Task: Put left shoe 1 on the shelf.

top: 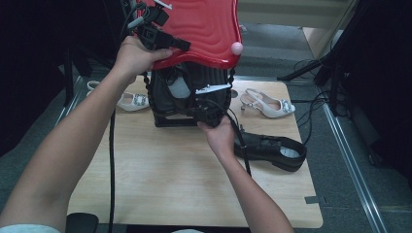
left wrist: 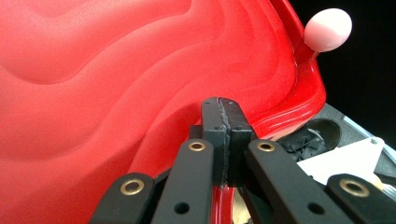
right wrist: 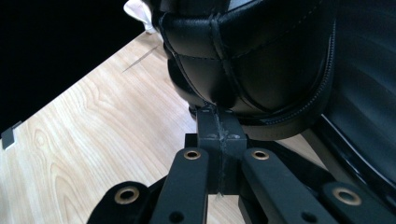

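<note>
Left gripper (left wrist: 223,140) pinches the red lid (top: 204,29), raised over the black case (top: 187,97) at the surface's far edge. Right gripper (right wrist: 219,149), jaws together on a black strap, cannot tell firmly. We judge: opening step; next, steady lift.

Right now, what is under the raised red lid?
Under the red lid, a black shoe sits in the black case, and the right gripper is shut on it. The lid and the hands cover the rest of the inside.
</note>
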### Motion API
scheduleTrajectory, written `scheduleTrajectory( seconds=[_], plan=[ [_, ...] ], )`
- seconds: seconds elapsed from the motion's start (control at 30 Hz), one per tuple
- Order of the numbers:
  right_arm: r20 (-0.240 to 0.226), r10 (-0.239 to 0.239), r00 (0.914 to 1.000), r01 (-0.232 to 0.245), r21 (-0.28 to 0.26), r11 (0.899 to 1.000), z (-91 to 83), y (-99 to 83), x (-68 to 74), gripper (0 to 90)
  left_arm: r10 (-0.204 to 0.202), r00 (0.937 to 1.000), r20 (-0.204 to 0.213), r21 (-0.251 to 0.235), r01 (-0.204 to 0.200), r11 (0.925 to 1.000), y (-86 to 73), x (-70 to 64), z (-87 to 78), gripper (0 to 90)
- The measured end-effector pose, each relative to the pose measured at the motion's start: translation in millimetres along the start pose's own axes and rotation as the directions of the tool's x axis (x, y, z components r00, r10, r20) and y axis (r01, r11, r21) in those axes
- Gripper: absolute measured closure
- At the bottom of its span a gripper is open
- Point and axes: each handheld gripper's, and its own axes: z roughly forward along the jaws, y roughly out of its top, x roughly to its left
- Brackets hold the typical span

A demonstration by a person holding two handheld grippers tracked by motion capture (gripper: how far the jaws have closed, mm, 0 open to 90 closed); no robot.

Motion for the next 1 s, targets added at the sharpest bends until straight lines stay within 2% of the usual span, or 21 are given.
scheduleTrajectory(
  seconds=[0.27, 0.33, 0.43, 0.53, 0.63, 0.7, 0.83, 1.0],
  plan=[
    [-0.001, -0.005, 1.0000, 0.005, 0.002, 1.000, 11.8, 11.1, 4.9, 90.0, 0.002, 1.0000, -0.007, -0.017, -0.002, 0.9998, -2.1, -0.6, -0.2, 90.0],
    [0.007, -0.028, 0.9996, 0.028, 0.000, 1.000, 15.5, 13.4, 8.2, 90.0, -0.001, 1.0000, -0.006, -0.021, 0.001, 0.9998, -2.5, -0.3, 0.0, 90.0],
    [0.007, -0.034, 0.9994, 0.034, -0.009, 0.999, 20.4, 15.2, 11.1, 90.0, -0.002, 1.0000, -0.006, -0.019, 0.002, 0.9998, -2.2, -0.5, 0.0, 90.0],
    [-0.020, -0.001, 0.9998, 0.001, -0.016, 1.000, 25.6, 17.3, 12.7, 90.0, -0.002, 1.0000, -0.006, -0.018, 0.001, 0.9998, -2.2, -0.5, -0.1, 90.0],
    [-0.001, -0.018, 0.9998, 0.018, -0.016, 1.000, 30.7, 20.2, 17.3, 90.0, -0.001, 1.0000, -0.007, -0.018, 0.001, 0.9998, -2.4, -0.9, -0.3, 90.0],
    [-0.001, -0.012, 0.9999, 0.012, -0.014, 1.000, 34.8, 22.6, 18.4, 90.0, -0.005, 1.0000, -0.006, -0.020, 0.005, 0.9998, -2.4, -0.7, -0.1, 90.0],
    [-0.037, 0.020, 0.9991, -0.020, -0.010, 1.000, 41.8, 25.3, 18.8, 90.0, -0.016, 0.9999, 0.000, -0.017, 0.016, 0.9997, -2.2, 0.7, -0.2, 90.0],
    [-0.031, 0.017, 0.9994, -0.016, 0.009, 1.000, 51.4, 25.8, 21.8, 90.0, -0.013, 0.9999, 0.002, -0.017, 0.014, 0.9998, -2.3, 0.6, -0.4, 90.0]
  ],
)
